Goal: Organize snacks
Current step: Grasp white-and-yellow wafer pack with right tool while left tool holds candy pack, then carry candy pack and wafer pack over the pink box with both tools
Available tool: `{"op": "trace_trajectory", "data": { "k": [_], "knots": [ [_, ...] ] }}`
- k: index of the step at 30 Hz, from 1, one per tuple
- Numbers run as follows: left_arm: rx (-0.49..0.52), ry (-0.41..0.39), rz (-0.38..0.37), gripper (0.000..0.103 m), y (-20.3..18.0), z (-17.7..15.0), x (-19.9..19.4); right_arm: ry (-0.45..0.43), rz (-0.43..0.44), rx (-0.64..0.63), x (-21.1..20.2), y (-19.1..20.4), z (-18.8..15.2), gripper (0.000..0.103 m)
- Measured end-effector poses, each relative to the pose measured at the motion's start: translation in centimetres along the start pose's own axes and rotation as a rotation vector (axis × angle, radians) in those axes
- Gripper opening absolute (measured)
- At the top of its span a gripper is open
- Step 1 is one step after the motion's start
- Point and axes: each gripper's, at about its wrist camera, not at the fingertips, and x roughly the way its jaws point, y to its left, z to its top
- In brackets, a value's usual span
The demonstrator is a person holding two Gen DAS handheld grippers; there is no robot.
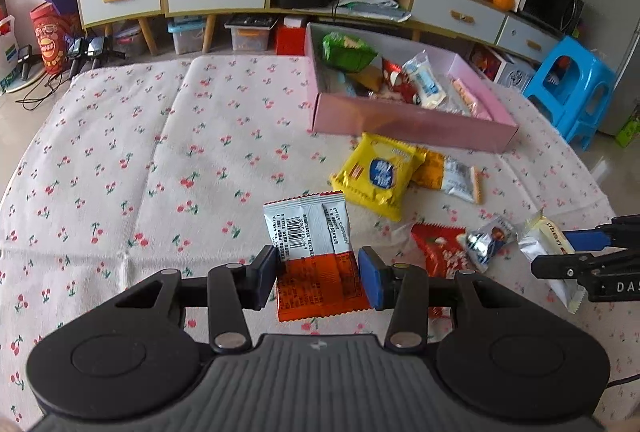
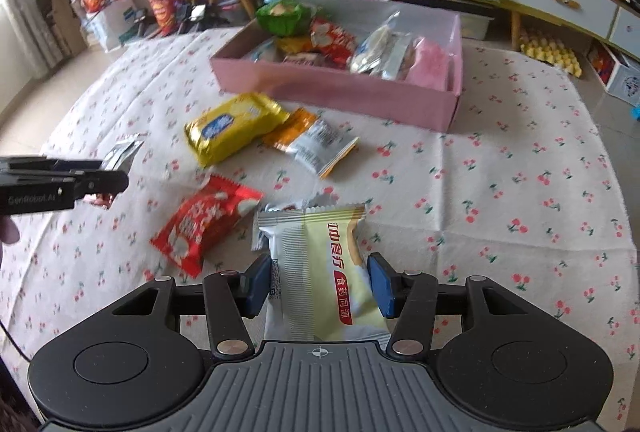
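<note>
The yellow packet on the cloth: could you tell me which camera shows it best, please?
The left wrist view shows the yellow packet best: nearly face-on, with its blue label readable and unblurred. The right wrist view shows the same packet at a slant and softer, lying beside an orange-and-white packet near the pink box.

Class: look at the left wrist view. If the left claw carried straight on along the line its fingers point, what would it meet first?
Probably the yellow snack packet on the cherry-print cloth, with the pink box behind it. The left claw already grips an orange-and-silver packet, and depth is hard to judge through the fisheye.
</note>
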Motion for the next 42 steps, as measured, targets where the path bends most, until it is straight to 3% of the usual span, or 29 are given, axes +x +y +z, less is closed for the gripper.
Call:
{"op": "trace_trajectory", "data": {
  "k": [17, 22, 26, 34, 42],
  "knots": [
    [-0.039, -0.046, -0.071, 0.041, -3.8, 4.1, 1.4, -0.123, -0.035, 0.126, -0.4, -1.2, 5.7, 0.051],
    [-0.058, -0.045, -0.072, 0.041, -4.5, 5.7, 2.5, -0.145, -0.026, 0.216, 0.0, -2.4, 7.4, 0.051],
    [-0.012, -0.066, -0.080, 0.041, -5.2, 7.8, 3.6, -0.159, 0.010, 0.290, 0.7, -4.1, 9.5, 0.051],
    [0.029, -0.036, -0.144, 0.041, -6.8, 11.4, 7.8, -0.211, 0.044, 0.372, 2.9, -7.8, 14.2, 0.051],
    [0.065, -0.033, -0.200, 0.041, -7.4, 12.4, 10.6, -0.230, 0.024, 0.335, 6.2, -9.0, 18.0, 0.051]
  ]
}}
